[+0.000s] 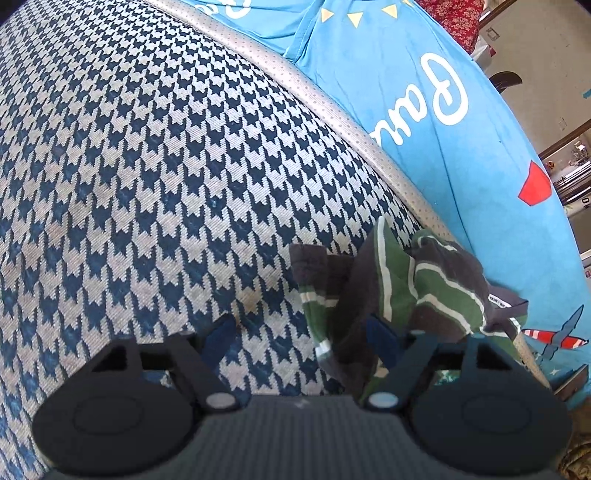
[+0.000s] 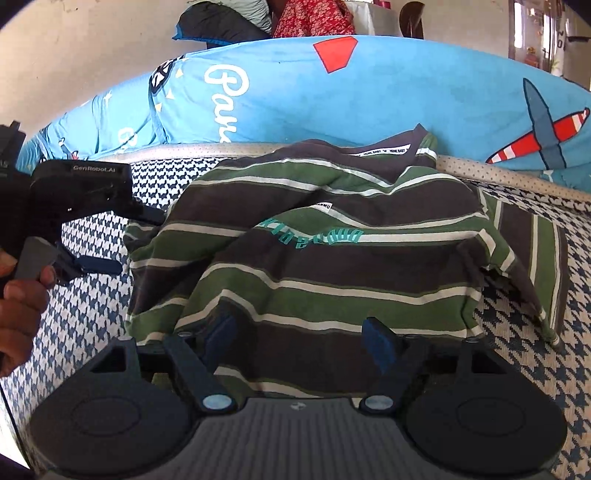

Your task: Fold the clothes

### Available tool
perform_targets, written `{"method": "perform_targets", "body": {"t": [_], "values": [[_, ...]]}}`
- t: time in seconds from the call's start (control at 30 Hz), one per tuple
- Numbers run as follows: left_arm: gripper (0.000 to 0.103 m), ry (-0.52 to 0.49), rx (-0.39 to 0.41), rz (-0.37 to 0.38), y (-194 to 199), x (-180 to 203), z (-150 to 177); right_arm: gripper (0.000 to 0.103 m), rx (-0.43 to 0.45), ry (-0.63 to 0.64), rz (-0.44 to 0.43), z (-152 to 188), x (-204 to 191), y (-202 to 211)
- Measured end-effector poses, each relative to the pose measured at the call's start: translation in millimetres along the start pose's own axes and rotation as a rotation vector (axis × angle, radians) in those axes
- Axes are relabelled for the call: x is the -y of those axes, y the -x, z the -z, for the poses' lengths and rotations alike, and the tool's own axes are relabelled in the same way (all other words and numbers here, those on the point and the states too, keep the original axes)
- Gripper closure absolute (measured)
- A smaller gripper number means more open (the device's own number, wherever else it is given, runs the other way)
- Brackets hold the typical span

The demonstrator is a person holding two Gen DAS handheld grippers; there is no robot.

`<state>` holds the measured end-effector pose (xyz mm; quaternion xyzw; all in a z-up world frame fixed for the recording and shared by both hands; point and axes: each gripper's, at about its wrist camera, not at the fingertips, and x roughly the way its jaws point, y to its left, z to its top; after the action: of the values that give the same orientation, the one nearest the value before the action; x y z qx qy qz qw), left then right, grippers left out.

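A rumpled green, dark grey and white striped shirt (image 2: 332, 266) lies on the blue-and-white houndstooth surface (image 2: 85, 314), its neck label toward the back. My right gripper (image 2: 299, 334) is open over the shirt's near hem, with striped fabric under and between the fingers. In the right wrist view, my left gripper (image 2: 140, 243) is held by a hand (image 2: 18, 306) at the shirt's left edge. The left wrist view shows the left gripper (image 1: 299, 339) open, with a bunched edge of the shirt (image 1: 391, 288) beside its right finger (image 1: 380, 338) and bare houndstooth (image 1: 166, 166) ahead.
A light blue sheet (image 2: 388, 99) printed with white script and a red-striped plane lies bunched behind the shirt, past a dotted grey piping rim (image 1: 332, 110). Red floral cloth (image 2: 310, 18) and a dark bundle (image 2: 218, 22) sit further back against a wall.
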<state>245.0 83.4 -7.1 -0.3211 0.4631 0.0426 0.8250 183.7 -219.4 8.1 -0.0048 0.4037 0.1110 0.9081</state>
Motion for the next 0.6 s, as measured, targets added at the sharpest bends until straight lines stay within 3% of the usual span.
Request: {"method": "perform_targets", "body": {"t": [0.17,0.33,0.4,0.47,0.6], "values": [[0.056,0.008,0.026,-0.003,-5.4,1.0,-2.2,0.027,-0.017,0.001,-0.002,0.9,-0.9,-2.0],[0.057,0.023,0.035,0.025,-9.2,3.8,0.4,0.027,-0.033,-0.025,-0.019,2.1,-0.4,-3.0],[0.066,0.025,0.036,0.029,-13.3,7.4,1.7,0.027,-0.032,-0.023,-0.015,2.5,-0.7,-2.5],[0.082,0.022,0.026,0.036,-21.9,11.5,3.1,0.027,-0.035,-0.020,-0.013,3.0,-1.0,-2.4],[0.087,0.016,0.027,0.024,-30.8,20.1,8.7,0.027,-0.043,-0.020,-0.010,3.4,-1.0,-4.3]]}}
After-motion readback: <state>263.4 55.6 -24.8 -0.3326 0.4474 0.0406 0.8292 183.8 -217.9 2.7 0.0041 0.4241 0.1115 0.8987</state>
